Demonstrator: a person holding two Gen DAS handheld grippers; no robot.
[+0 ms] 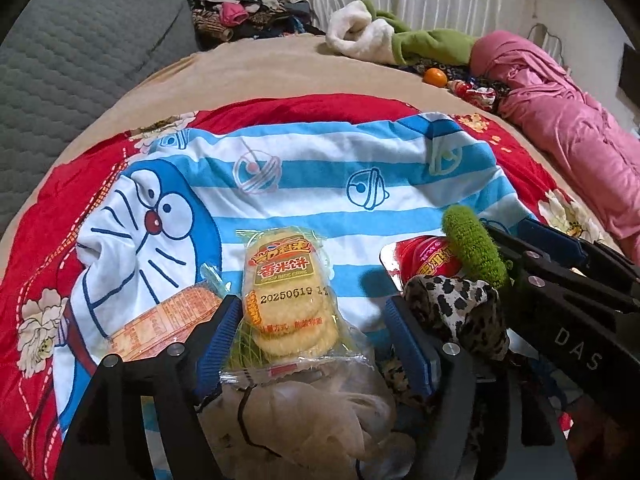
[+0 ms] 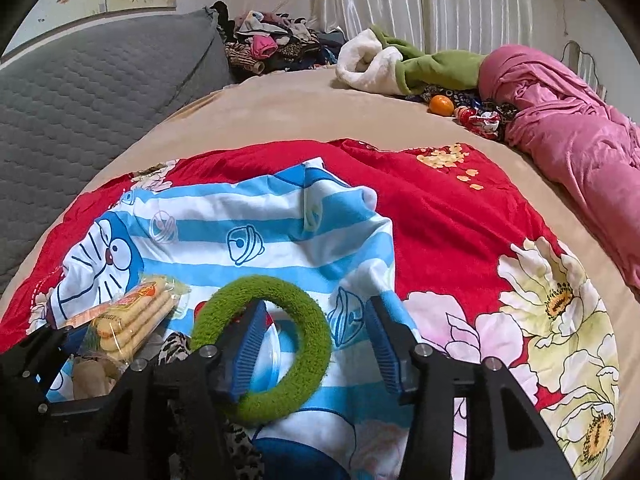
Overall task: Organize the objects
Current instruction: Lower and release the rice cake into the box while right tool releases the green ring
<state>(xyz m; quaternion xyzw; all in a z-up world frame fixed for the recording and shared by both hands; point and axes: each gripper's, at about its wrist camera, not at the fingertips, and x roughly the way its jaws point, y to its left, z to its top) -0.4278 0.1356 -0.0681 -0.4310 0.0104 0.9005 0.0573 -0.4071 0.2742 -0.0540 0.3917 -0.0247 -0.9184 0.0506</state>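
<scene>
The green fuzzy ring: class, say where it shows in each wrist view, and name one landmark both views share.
Left wrist: green fuzzy ring at right of middle, edge-on, against the other claw.
Right wrist: low centre, hole facing us, one blue finger through it.
Shared landmark: orange fruit at the far bed edge.

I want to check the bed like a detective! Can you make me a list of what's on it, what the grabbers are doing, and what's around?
Surface: red flowered quilt with a striped cartoon cloth on top.
Job's things: rice cracker packet, green fuzzy ring, leopard-print cloth.
Clutter: orange, pink blanket, clothes pile.
Grippers: left gripper open around the packet; right gripper open, one finger through the ring.
Cables: nothing seen.
Surroundings: grey cushion, white curtain.
</scene>
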